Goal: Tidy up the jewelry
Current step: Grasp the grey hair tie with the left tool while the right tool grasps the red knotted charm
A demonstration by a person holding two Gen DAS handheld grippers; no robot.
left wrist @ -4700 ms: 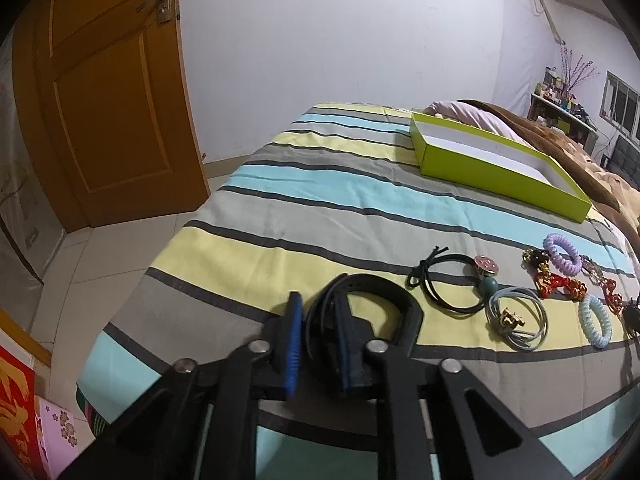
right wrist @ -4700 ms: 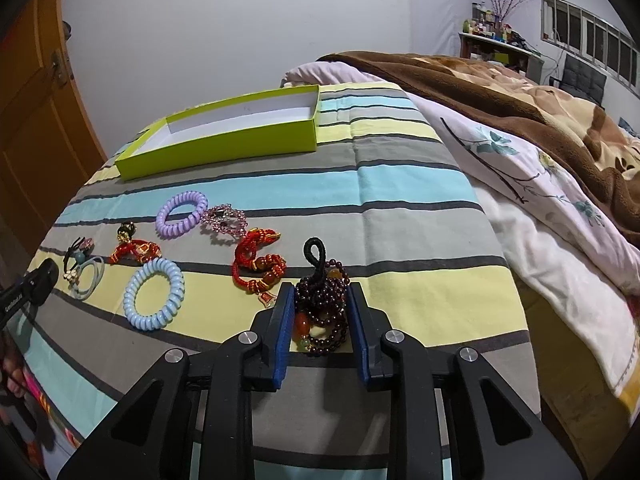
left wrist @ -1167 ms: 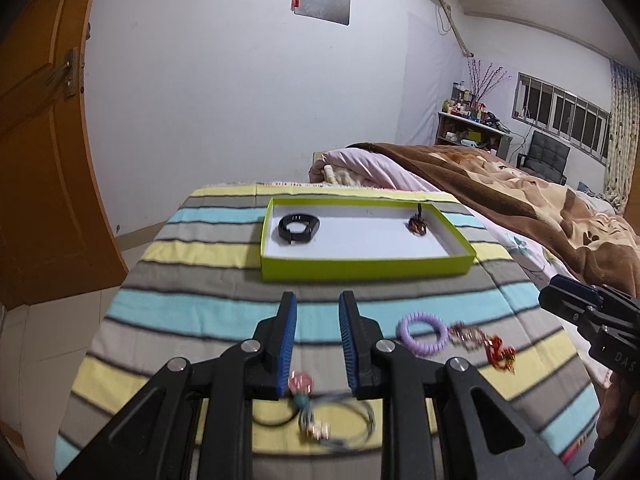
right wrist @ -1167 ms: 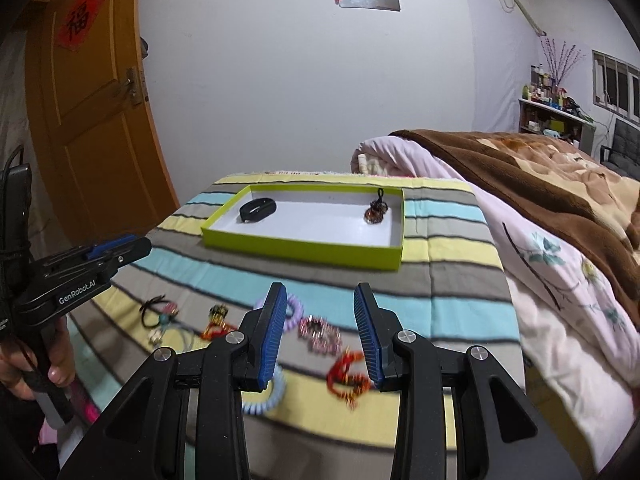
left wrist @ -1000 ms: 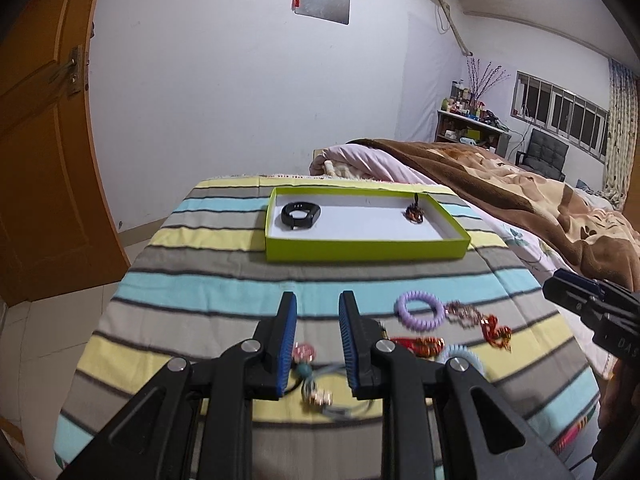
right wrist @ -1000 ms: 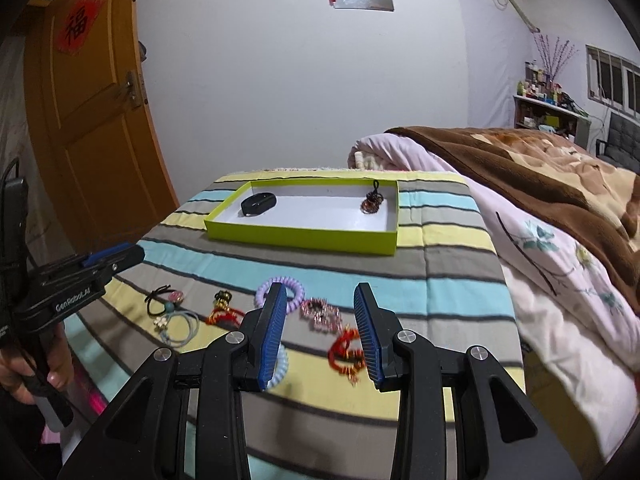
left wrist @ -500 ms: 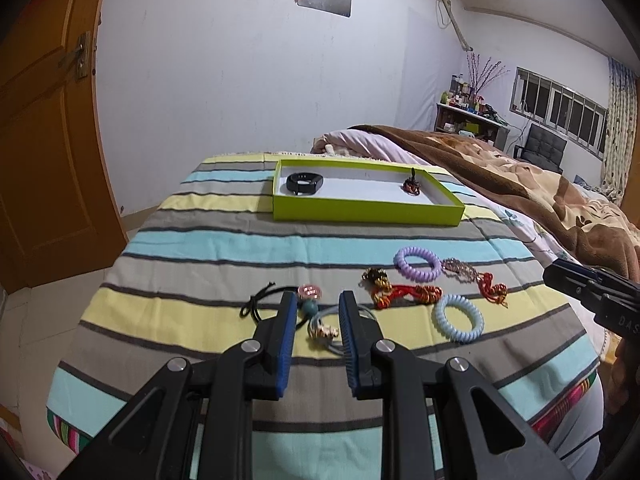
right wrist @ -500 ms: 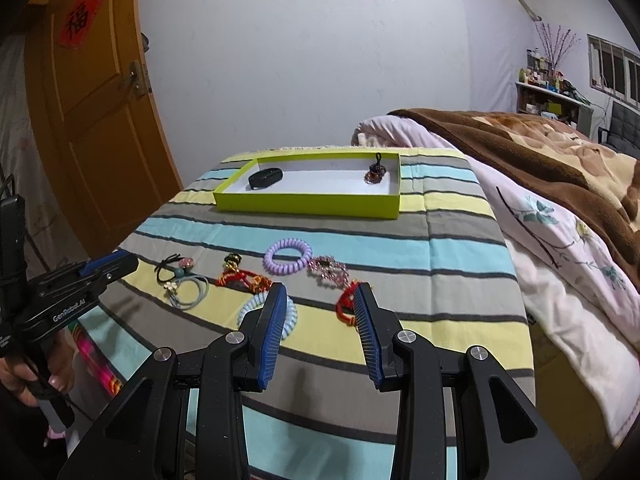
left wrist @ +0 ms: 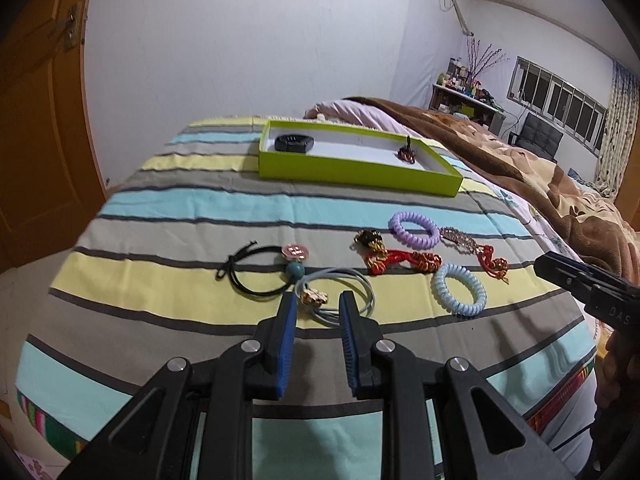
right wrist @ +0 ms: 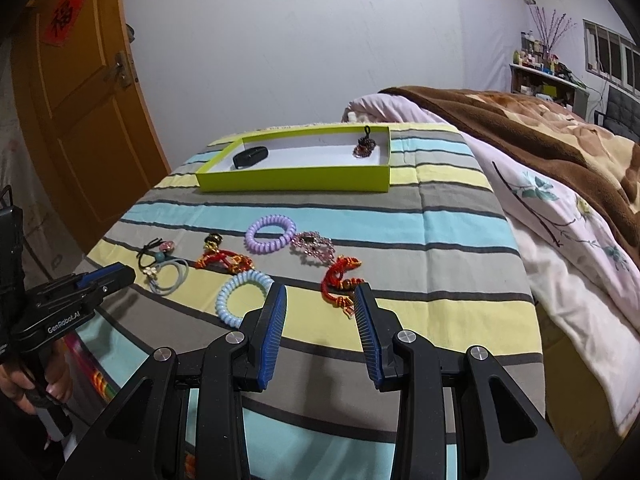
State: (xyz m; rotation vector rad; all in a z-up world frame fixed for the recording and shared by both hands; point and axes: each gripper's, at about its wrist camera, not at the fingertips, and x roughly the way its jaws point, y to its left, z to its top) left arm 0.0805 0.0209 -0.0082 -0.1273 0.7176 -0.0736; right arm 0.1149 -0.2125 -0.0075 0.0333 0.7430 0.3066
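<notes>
Grey hair tie (left wrist: 340,294) lies just beyond left hand-held gripper (left wrist: 316,300)

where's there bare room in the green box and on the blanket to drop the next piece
In the green box, the white floor between the black band at its left end and the beaded bracelet at its right is bare. On the striped blanket, the band between the box and the purple coil tie is free. The row around the red knot charm is crowded.

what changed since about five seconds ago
The black band and bead bracelet left the jaws and now lie in the green box. Both grippers, left and right, are empty, open and lower over the bed. The other pieces stayed put.
</notes>
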